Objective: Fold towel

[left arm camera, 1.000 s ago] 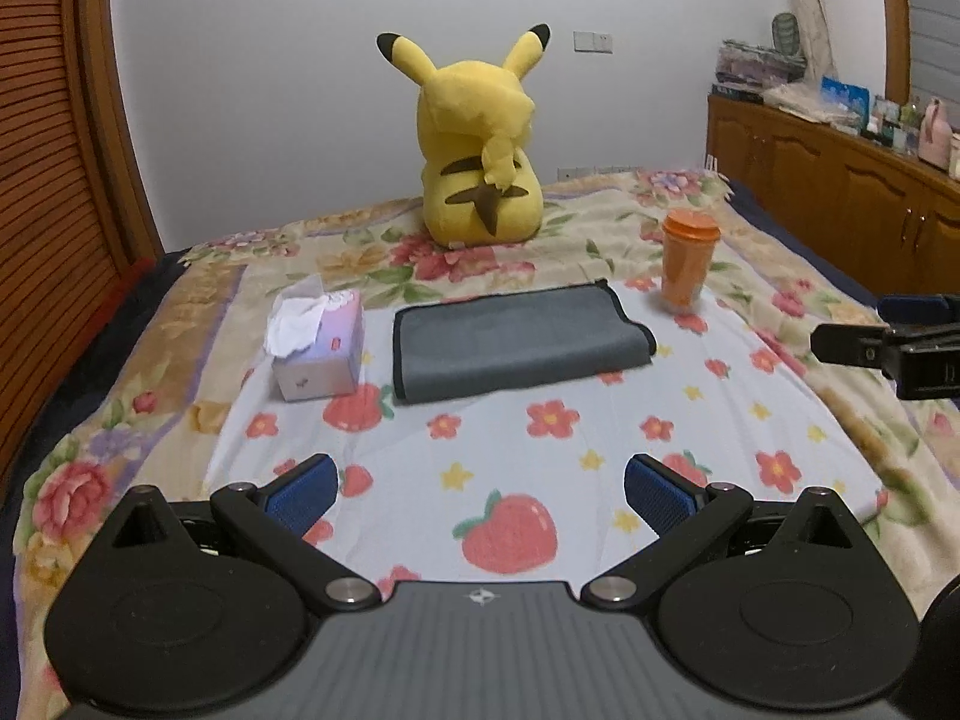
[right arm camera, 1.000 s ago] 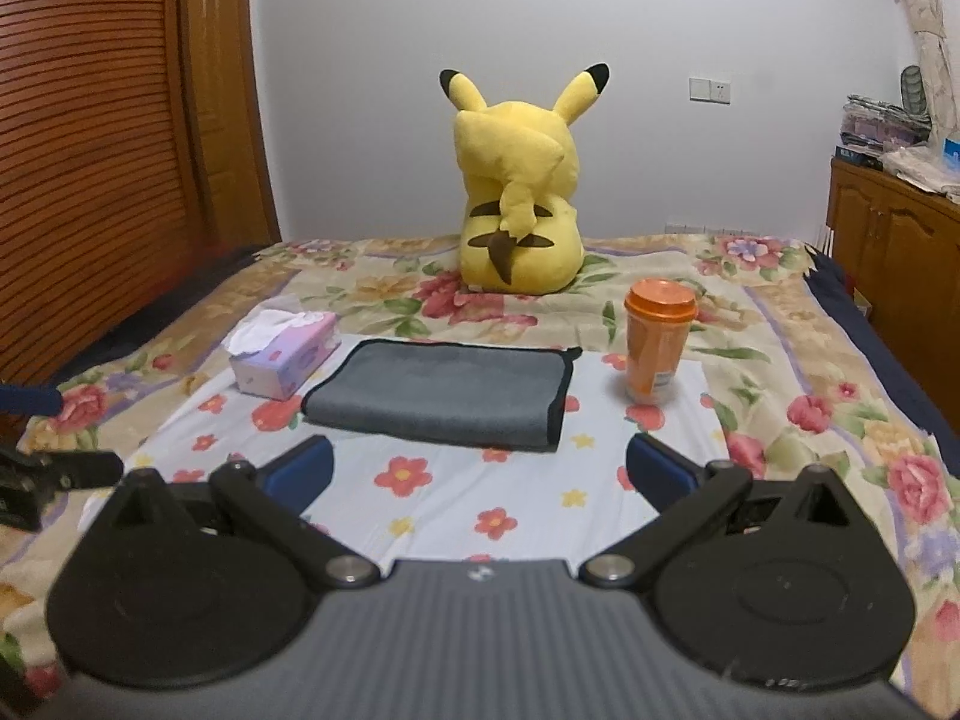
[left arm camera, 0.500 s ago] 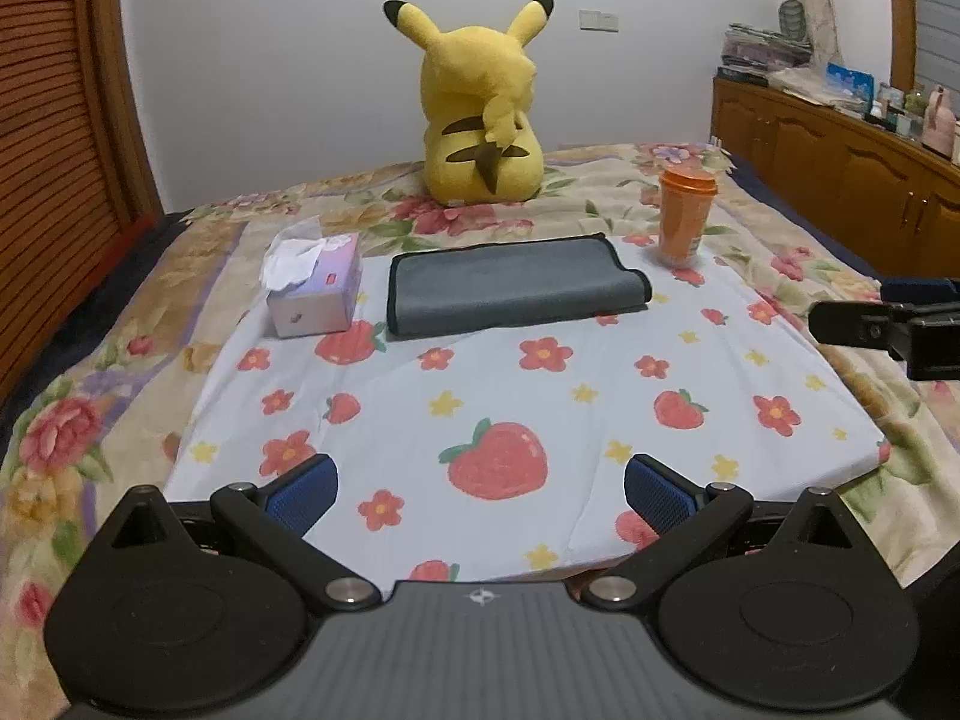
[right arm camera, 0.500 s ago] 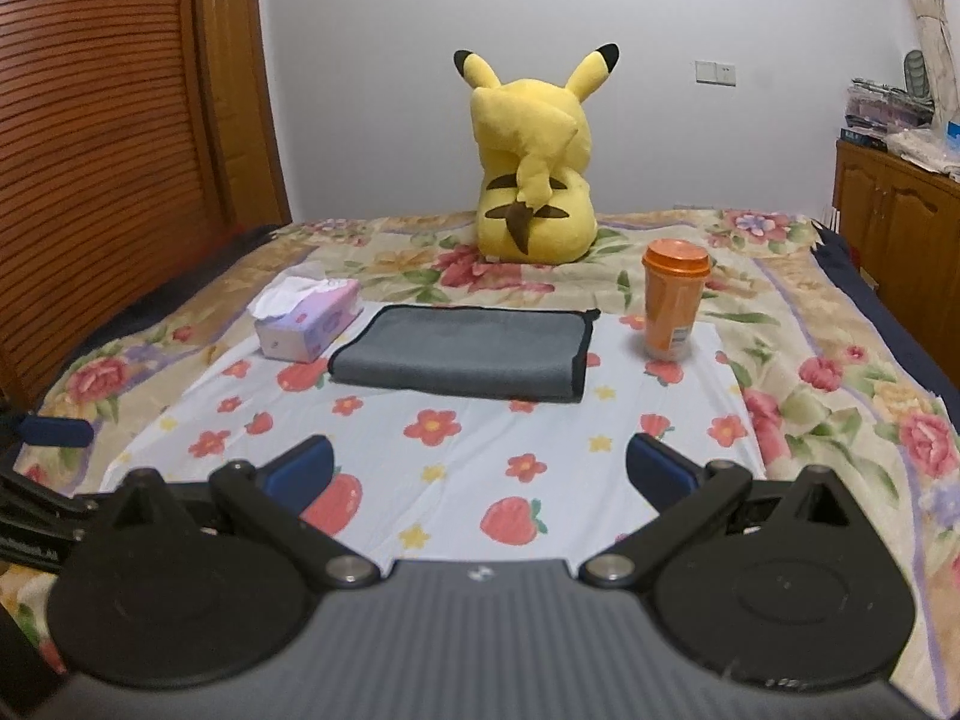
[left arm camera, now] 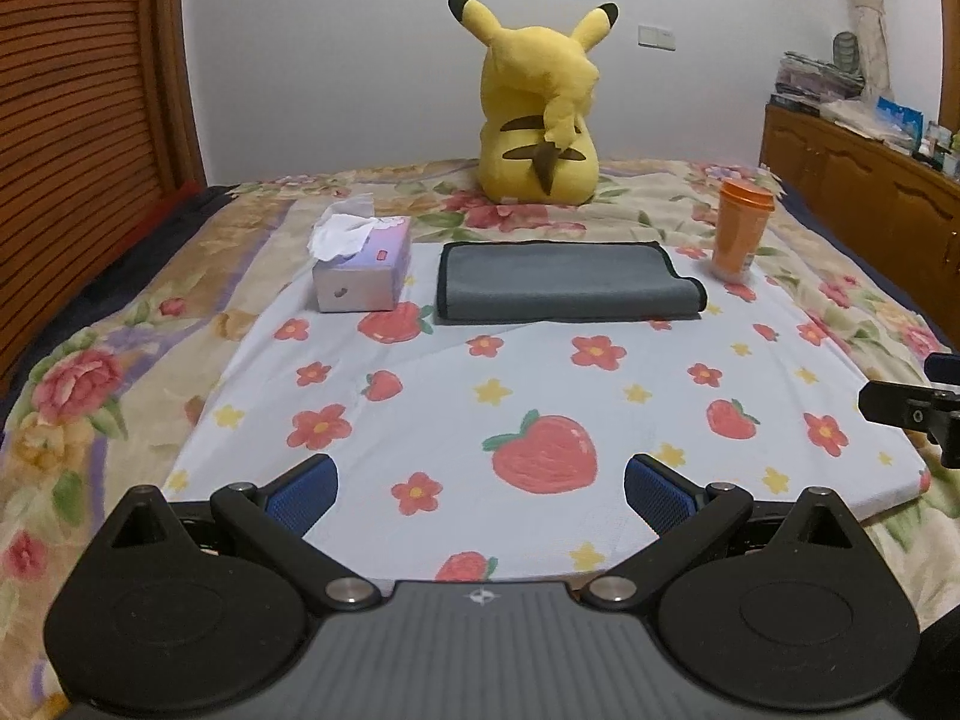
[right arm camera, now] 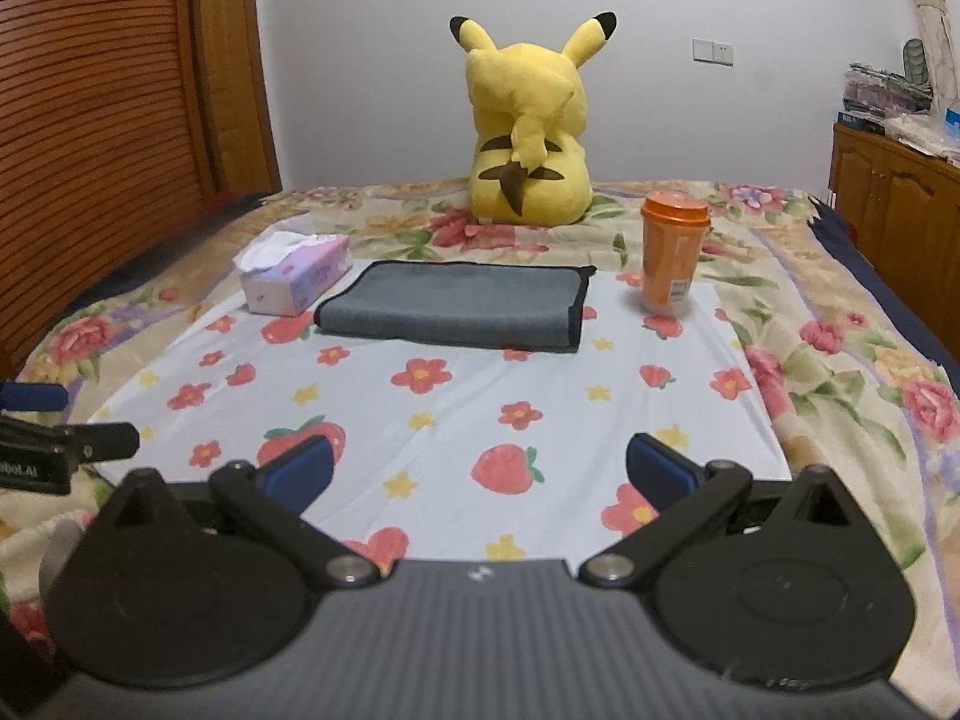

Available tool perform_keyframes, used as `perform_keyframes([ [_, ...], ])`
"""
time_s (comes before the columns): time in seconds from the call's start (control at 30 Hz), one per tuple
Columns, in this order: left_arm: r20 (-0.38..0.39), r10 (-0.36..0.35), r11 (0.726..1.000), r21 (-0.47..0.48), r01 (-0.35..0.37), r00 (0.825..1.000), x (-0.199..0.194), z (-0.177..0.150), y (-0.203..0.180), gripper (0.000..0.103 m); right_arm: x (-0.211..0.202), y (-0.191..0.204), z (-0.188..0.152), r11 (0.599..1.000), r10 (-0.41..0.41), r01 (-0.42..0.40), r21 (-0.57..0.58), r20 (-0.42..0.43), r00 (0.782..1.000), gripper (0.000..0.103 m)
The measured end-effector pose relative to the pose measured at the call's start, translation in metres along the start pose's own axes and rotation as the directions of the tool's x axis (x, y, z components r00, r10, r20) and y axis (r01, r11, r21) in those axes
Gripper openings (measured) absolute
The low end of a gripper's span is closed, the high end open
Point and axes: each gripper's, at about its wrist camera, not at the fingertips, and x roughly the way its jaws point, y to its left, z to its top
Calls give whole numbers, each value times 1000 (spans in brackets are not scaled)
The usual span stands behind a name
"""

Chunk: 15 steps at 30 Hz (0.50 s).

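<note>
Left gripper (left arm camera: 480,483) and right gripper (right arm camera: 479,467), both spread and empty. Folded grey towel (left arm camera: 561,288) lies well ahead of both, between tissue box (left arm camera: 362,264) and orange cup (left arm camera: 739,232); a wide reach risks toppling the cup.

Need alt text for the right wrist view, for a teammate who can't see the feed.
A gray towel, already folded, lies on a strawberry-print cloth on a bed, beyond the open, empty right gripper. A tissue box sits left of the towel, an orange cup right, a yellow plush toy behind. The left gripper shows at the left edge.
</note>
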Motion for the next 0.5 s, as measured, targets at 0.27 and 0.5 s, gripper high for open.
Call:
perform_keyframes([
  [0.27, 10, 3, 1000, -6, -3, 1000, 0, -4, -3, 103, 2, -8, -5, 999, -14, 13, 45, 4, 1000, 103],
  [0.5, 43, 15, 1000, 16, -16, 999, -4, -3, -6, 103, 5, -17, -7, 996, -25, 24, 89, 3, 1000, 103],
])
